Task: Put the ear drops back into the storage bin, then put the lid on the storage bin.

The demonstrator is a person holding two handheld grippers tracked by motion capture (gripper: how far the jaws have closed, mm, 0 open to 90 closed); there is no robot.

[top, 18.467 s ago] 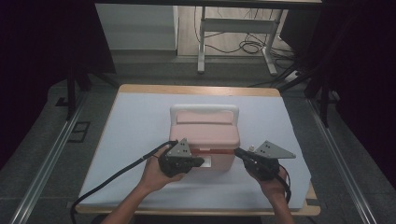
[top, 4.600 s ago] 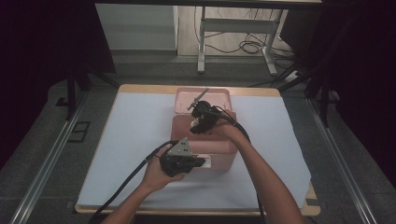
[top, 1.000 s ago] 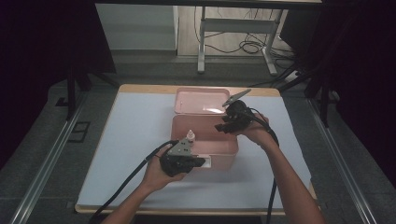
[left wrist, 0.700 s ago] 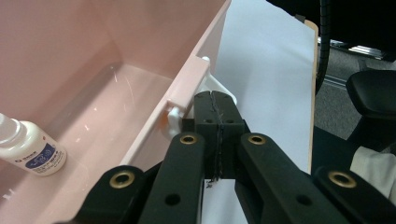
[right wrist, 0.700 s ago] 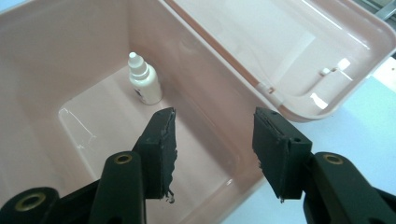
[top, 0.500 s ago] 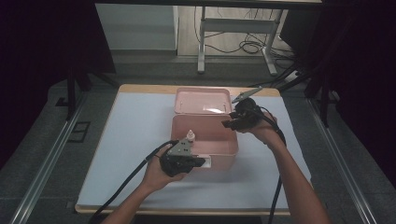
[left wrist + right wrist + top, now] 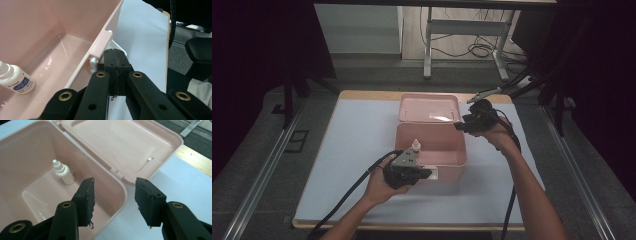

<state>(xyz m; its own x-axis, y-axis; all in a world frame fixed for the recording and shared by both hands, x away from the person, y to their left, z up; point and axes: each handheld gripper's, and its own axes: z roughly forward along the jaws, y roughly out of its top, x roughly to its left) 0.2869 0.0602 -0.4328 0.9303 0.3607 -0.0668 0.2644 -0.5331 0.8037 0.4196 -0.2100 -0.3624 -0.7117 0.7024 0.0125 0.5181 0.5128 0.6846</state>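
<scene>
Since the picture of a second ago, the right gripper (image 7: pixel 465 124) has been drifting from over the pink box (image 7: pixel 430 146) toward that box's right rear corner, and it is now hanging there with its jaws standing well apart and nothing between them. The lid (image 7: pixel 429 107) is lying flat open behind the box, hinged to its rear wall. Inside, a small white dropper bottle (image 7: pixel 63 173) is standing upright on the box floor, near the front-left wall. It is probably light, smooth and easily tipped, so taking it across the round body below the narrow cap looks safest. The left gripper (image 7: pixel 115 62) is staying at the box's front wall, its jaws pressed fully together beside the white latch (image 7: pixel 98 56); whether they are pinching the latch tab I cannot tell. The right forearm is reaching in long past the box's right side, and the left wrist is resting low in front of it.
</scene>
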